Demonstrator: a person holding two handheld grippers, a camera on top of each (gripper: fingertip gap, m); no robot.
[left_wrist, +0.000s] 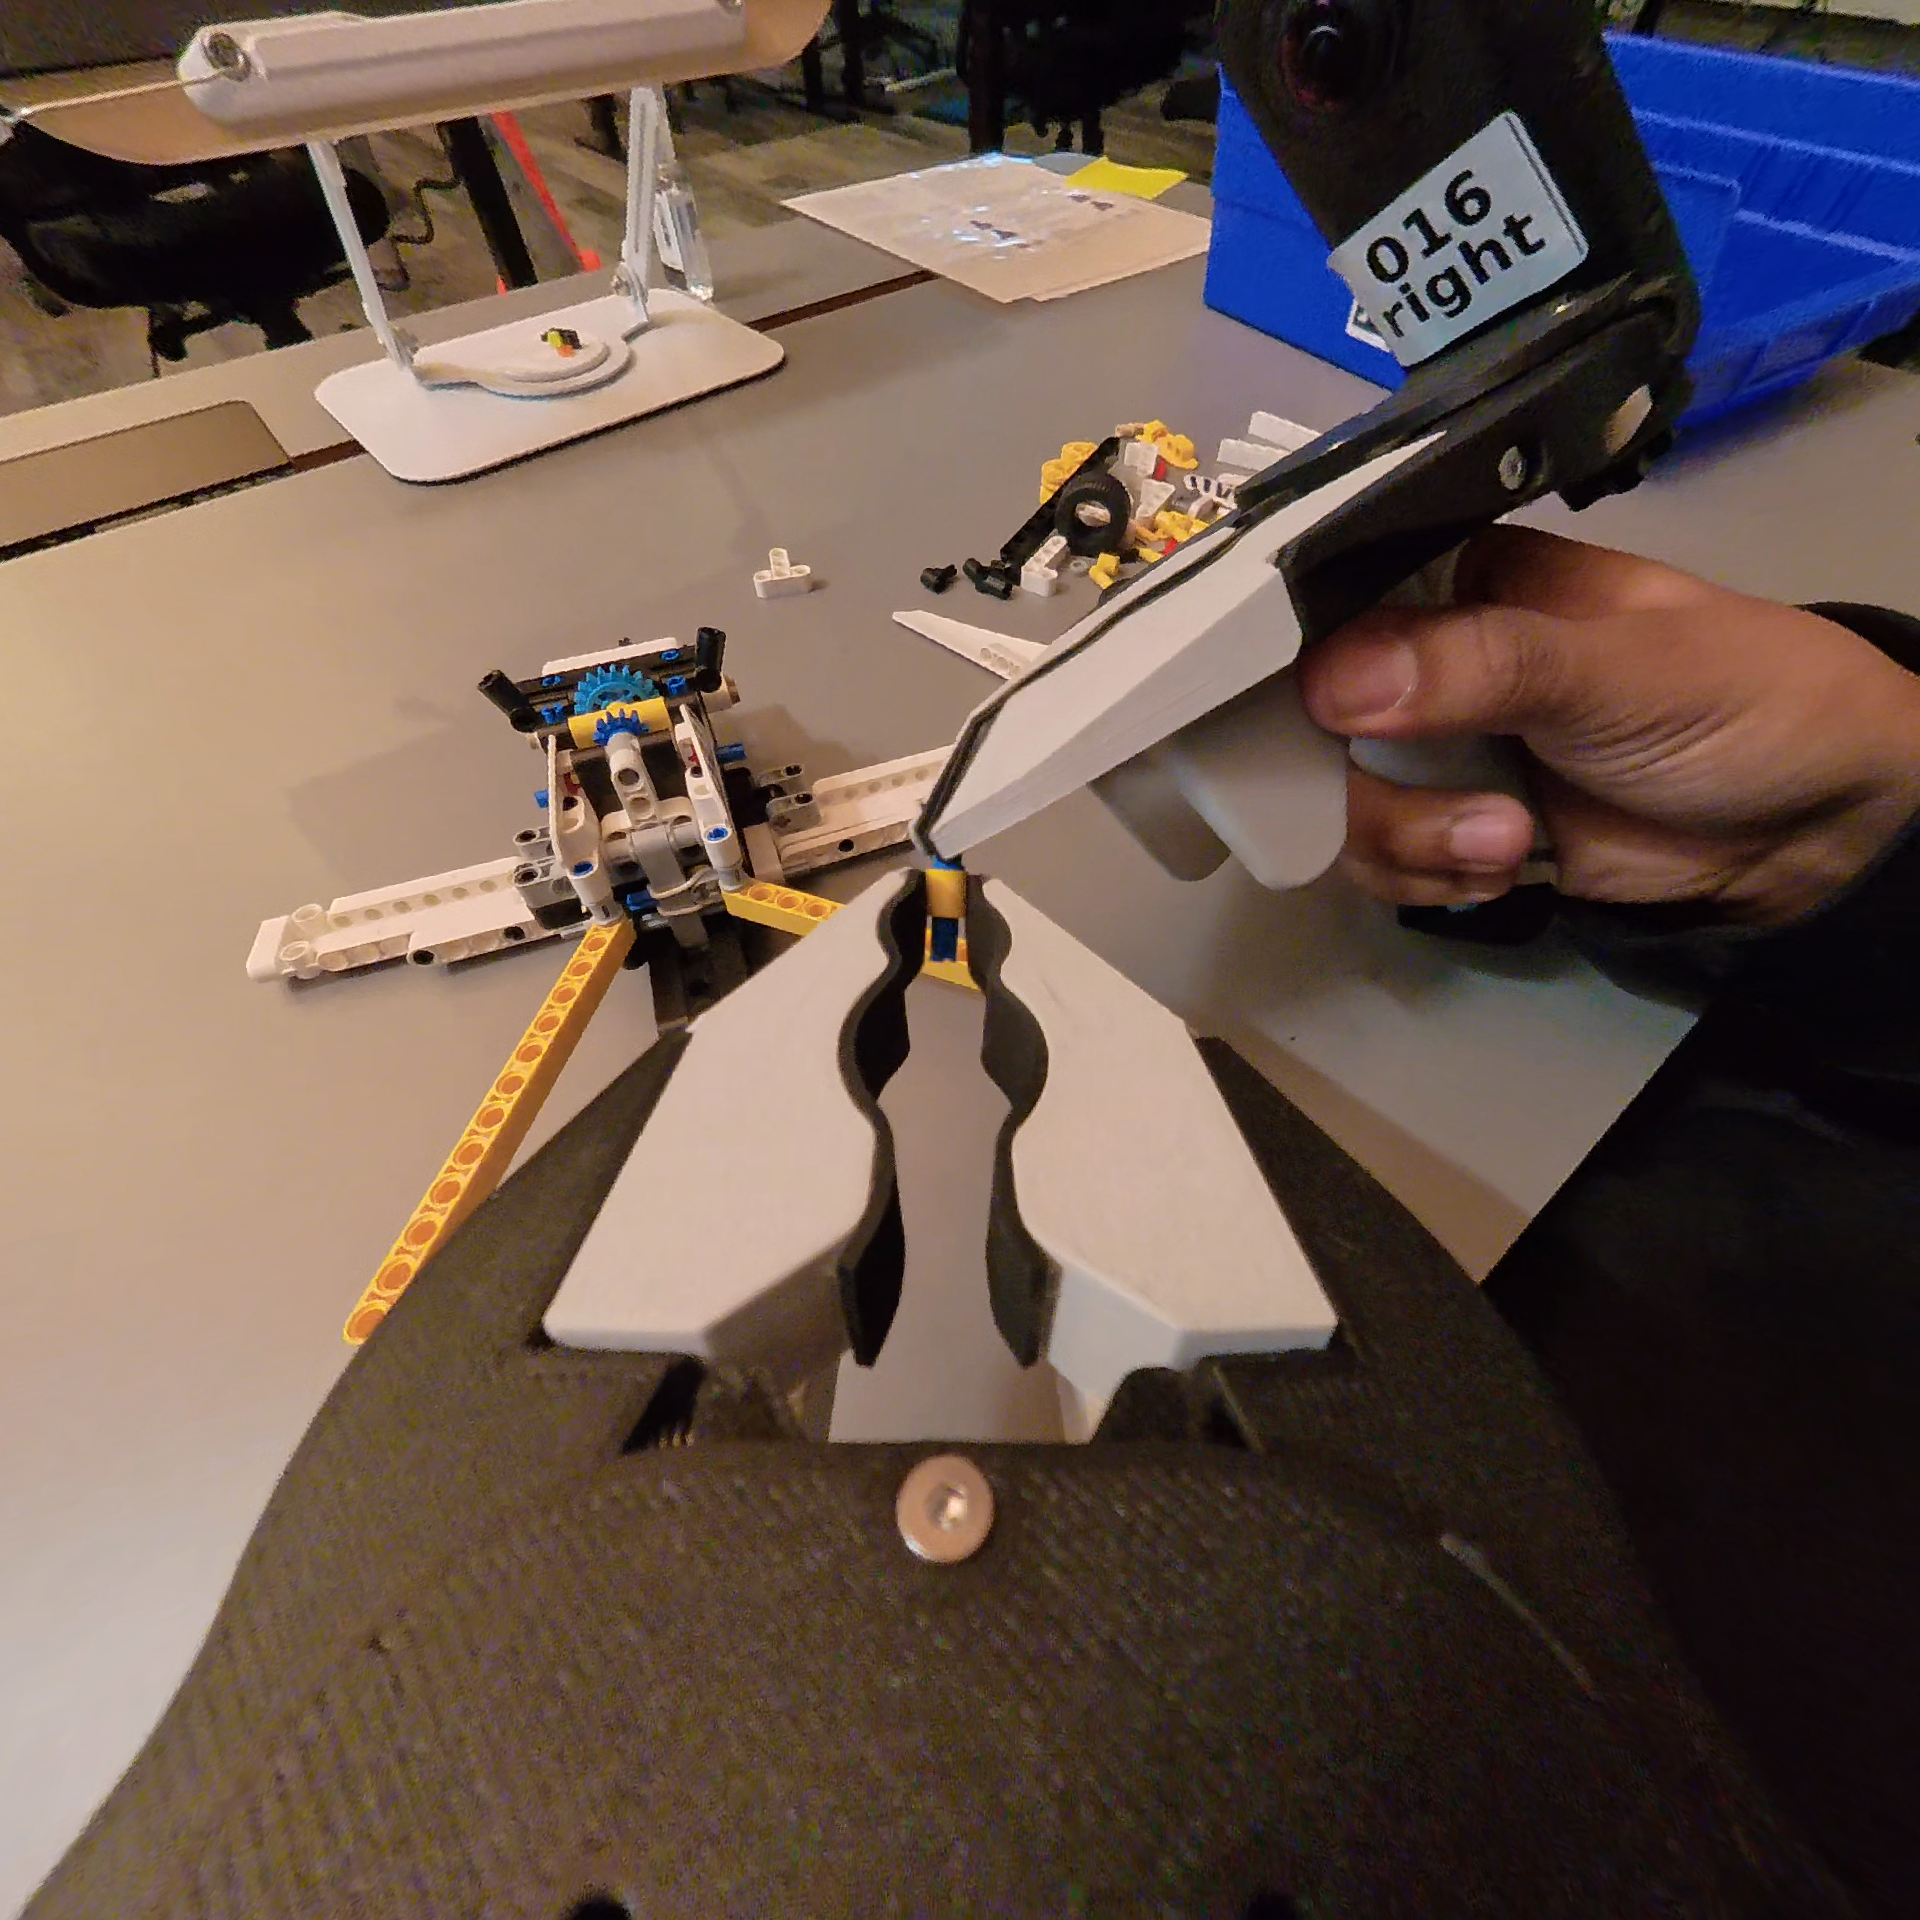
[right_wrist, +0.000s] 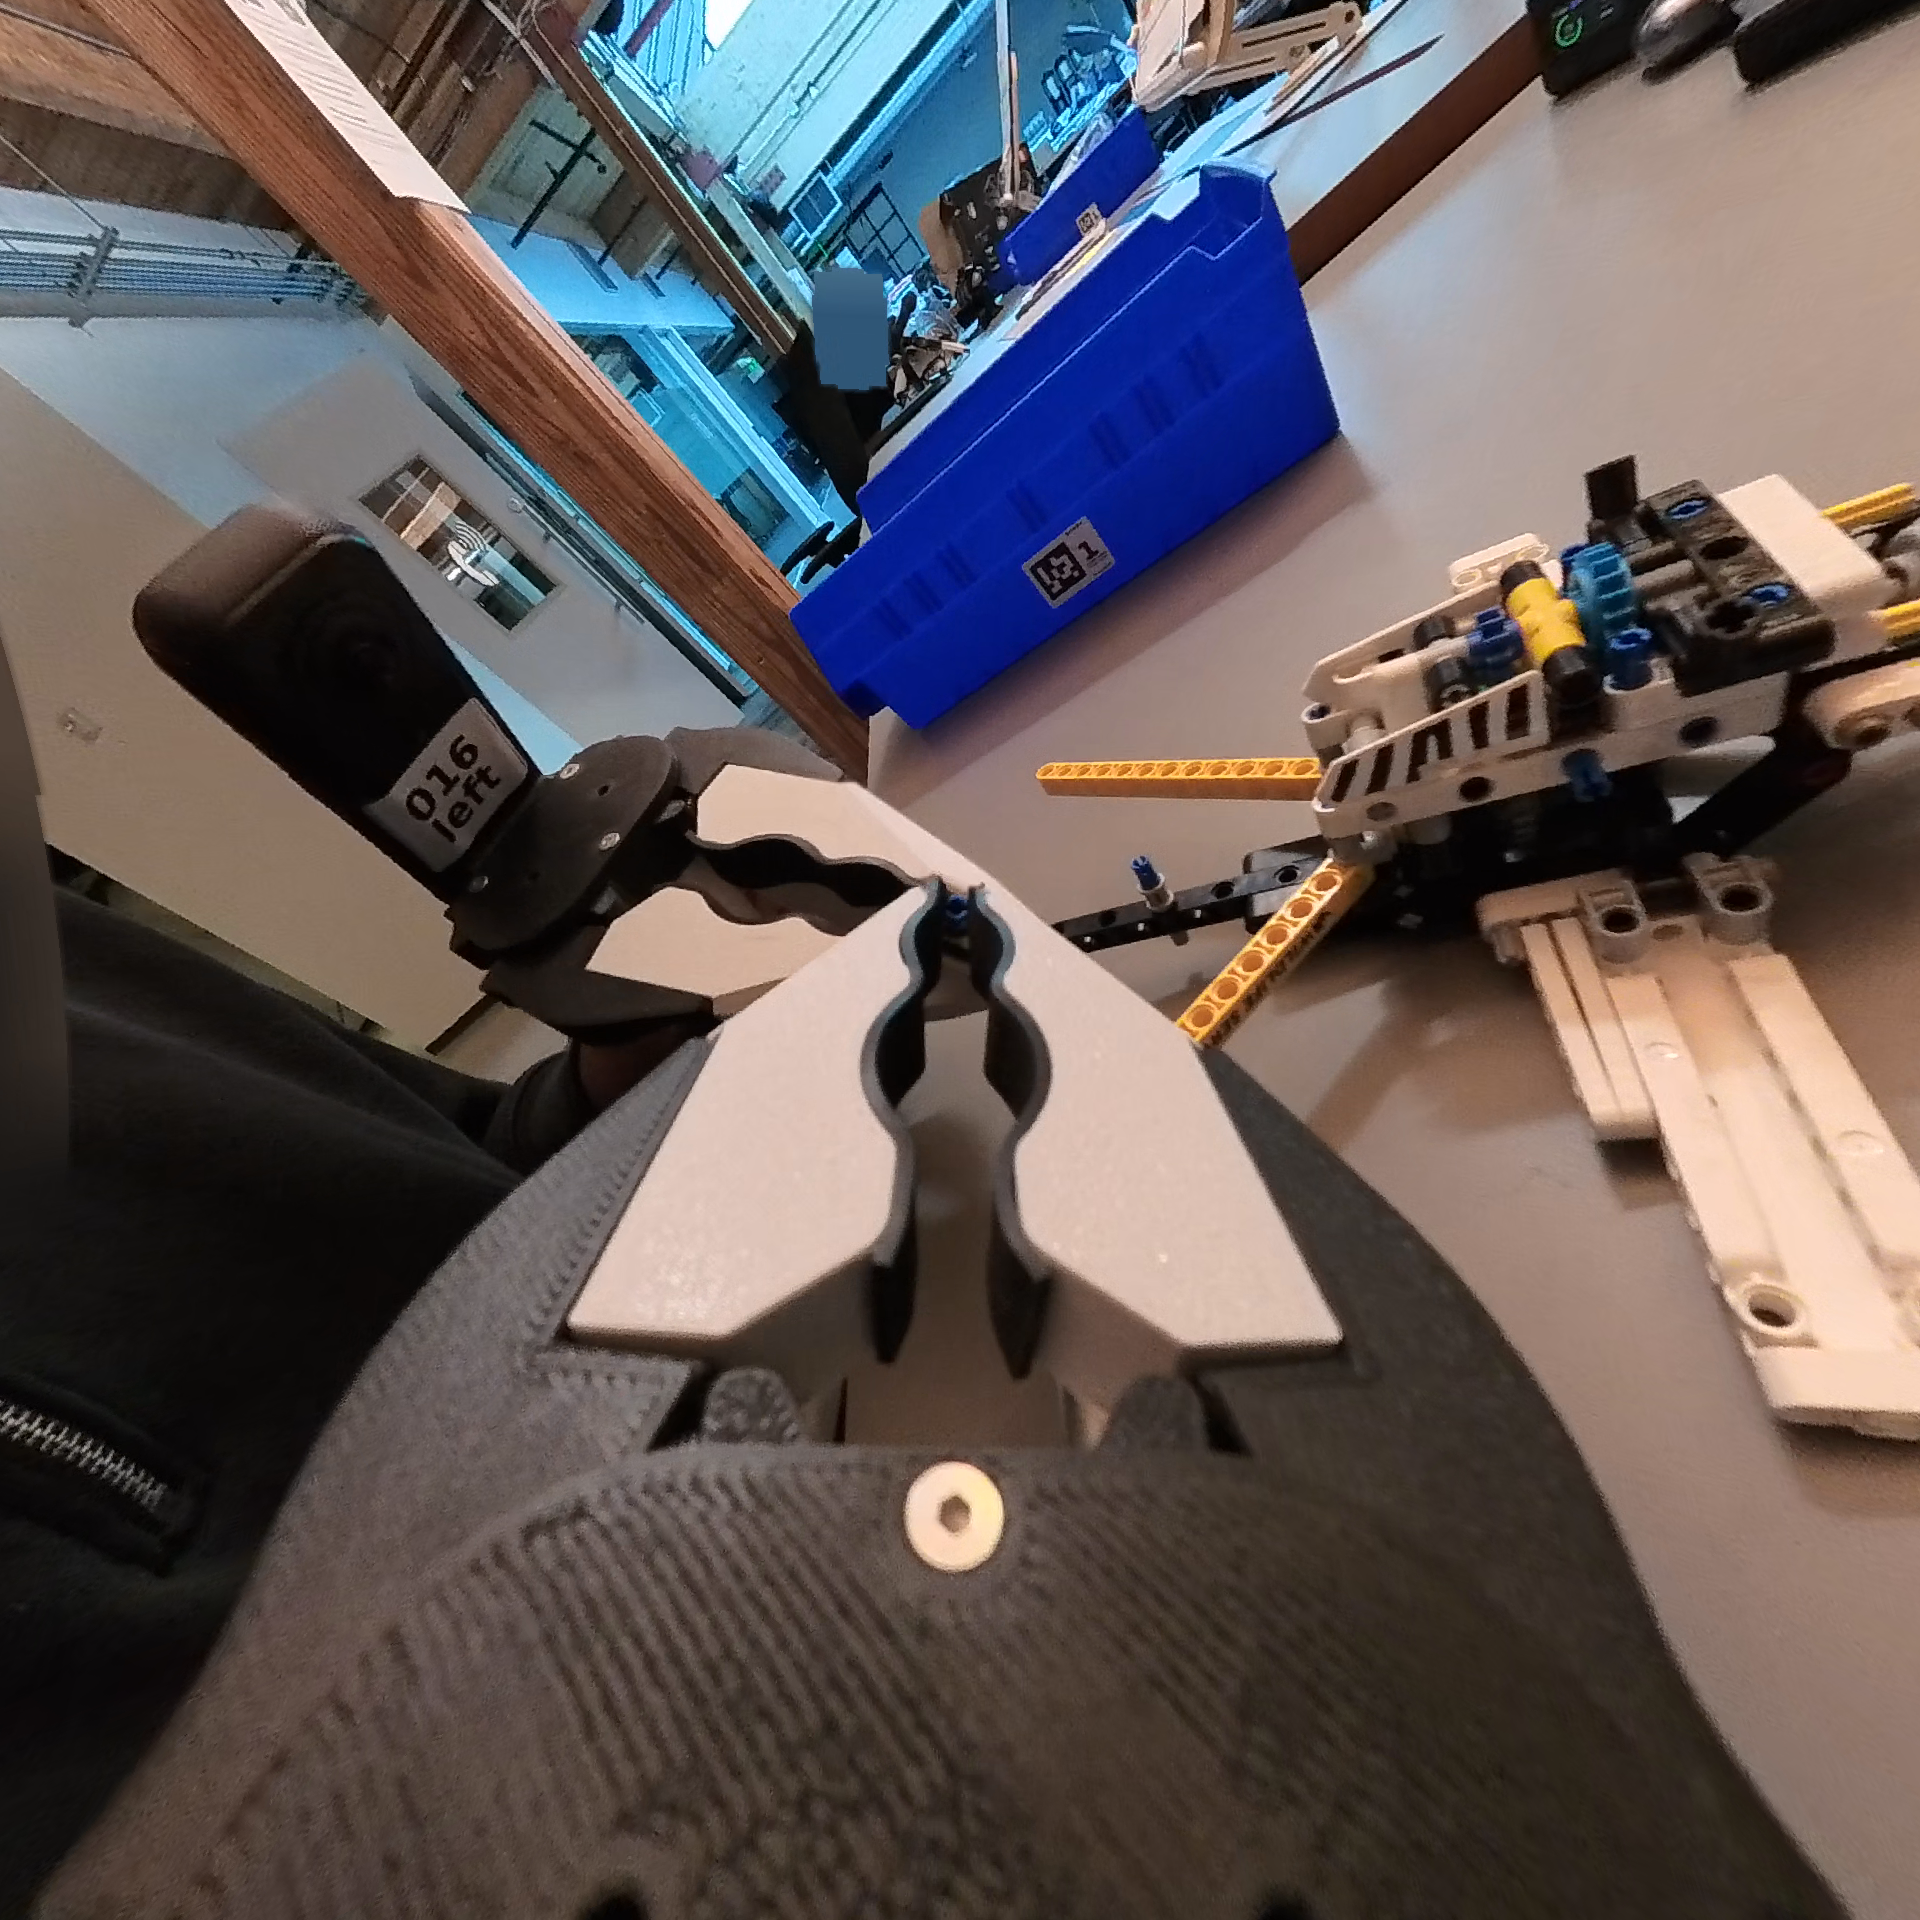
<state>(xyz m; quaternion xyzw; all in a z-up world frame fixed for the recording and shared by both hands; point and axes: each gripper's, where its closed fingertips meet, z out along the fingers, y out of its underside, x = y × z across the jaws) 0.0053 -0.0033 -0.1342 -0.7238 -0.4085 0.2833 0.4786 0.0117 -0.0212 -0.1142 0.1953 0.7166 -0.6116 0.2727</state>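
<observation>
grippers meeting over a small yellow-and-blue piece

left gripper (left_wrist: 943, 894): fingertips clamped on a short yellow piece (left_wrist: 943, 902) carrying a blue pin (left_wrist: 942, 935); both black pads press its sides. piece stands upright at 12 o'clock of the gripper body, right at the tips, lifted off the table (left_wrist: 312, 1143).

right gripper (right_wrist: 958, 909): comes in from 2 o'clock in the left wrist view, a hand (left_wrist: 1621, 727) on its handle. its tips sit pinched on the blue pin's top end, which shows between the pads at 12 o'clock in its own view. the two grippers touch the same small assembly, one from below, one from above.

handling judgement: pin is tiny and the hold is at the very tips, so steady, in-line force along the pin suits best; any twist could let it pop out sideways. yellow piece needs a firm counter-hold.

surroundings: model (left_wrist: 623, 800) of white, black and blue parts with long yellow beams (left_wrist: 499, 1112), at 10 o'clock of the left gripper, near but apart. loose parts pile (left_wrist: 1122, 509) at 1 o'clock, farther off. blue bin (right_wrist: 1070, 499) at the far table edge. white lamp (left_wrist: 520, 208) at 11 o'clock.
</observation>
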